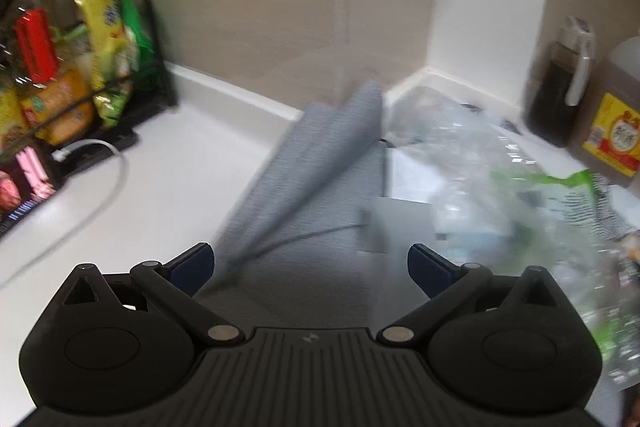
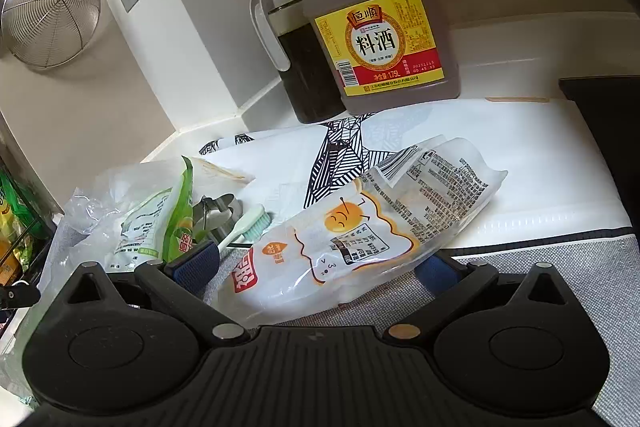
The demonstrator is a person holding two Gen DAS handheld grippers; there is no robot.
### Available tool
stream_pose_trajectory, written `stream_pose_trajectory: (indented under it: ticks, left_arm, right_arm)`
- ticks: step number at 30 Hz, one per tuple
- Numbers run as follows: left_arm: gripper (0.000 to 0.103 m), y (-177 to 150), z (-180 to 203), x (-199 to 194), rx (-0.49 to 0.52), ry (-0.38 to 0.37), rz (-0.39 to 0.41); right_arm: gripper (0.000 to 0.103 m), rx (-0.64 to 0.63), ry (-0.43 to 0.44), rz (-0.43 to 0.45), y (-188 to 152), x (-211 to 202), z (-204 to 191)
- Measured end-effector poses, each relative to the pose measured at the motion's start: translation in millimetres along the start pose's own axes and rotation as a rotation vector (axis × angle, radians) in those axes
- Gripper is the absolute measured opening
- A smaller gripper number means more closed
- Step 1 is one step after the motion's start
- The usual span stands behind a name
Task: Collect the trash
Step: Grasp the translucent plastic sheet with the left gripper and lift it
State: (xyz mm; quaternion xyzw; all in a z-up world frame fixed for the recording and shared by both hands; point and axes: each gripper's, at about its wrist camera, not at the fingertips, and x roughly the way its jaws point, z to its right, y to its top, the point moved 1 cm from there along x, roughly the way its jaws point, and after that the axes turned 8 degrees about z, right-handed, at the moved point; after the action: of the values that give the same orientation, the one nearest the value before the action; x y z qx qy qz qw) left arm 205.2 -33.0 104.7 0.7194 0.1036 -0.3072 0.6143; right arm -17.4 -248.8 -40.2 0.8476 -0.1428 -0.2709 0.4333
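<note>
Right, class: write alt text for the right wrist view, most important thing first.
The open right gripper straddles a white bread bag on a kitchen counter. Left of it lie a green-and-clear wrapper and a toothbrush; behind stand a cooking wine jug and a dark sauce dispenser.

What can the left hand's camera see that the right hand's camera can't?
Only the left wrist view shows the white cable on the counter and the red-labelled bottle in the black rack, with the left gripper open over the grey cloth.

Only the right wrist view shows the toothbrush, the white bread wrapper between the open right gripper, and the whole strainer.

Both show the cooking wine jug, the dark sauce bottle and the green-and-clear bag.
</note>
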Motion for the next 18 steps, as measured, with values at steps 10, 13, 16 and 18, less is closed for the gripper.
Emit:
stream_pose_trajectory:
  ticks: [10, 13, 16, 18]
  left_arm:
    - [0.103, -6.1, -29.7, 1.5, -0.072, -0.010, -0.048]
    - [0.103, 3.9, -11.9, -11.6, -0.056, -0.064, -0.012]
    - [0.103, 7.6, 7.8, -17.2, -0.021, -0.093, -0.003]
    - [0.103, 6.6, 17.8, -15.2, -0.008, -0.099, -0.012]
  right_arm:
    - [0.103, -0.014, -0.005, 0.000, -0.5, 0.0, -1.5]
    - [0.103, -0.017, -0.006, 0.001, -1.2, -0.1, -1.6]
    - [0.103, -0.016, -0.005, 0.001, -1.4, -0.1, -1.7]
    - [0.103, -0.017, -0.006, 0.001, -1.3, -0.1, -1.6]
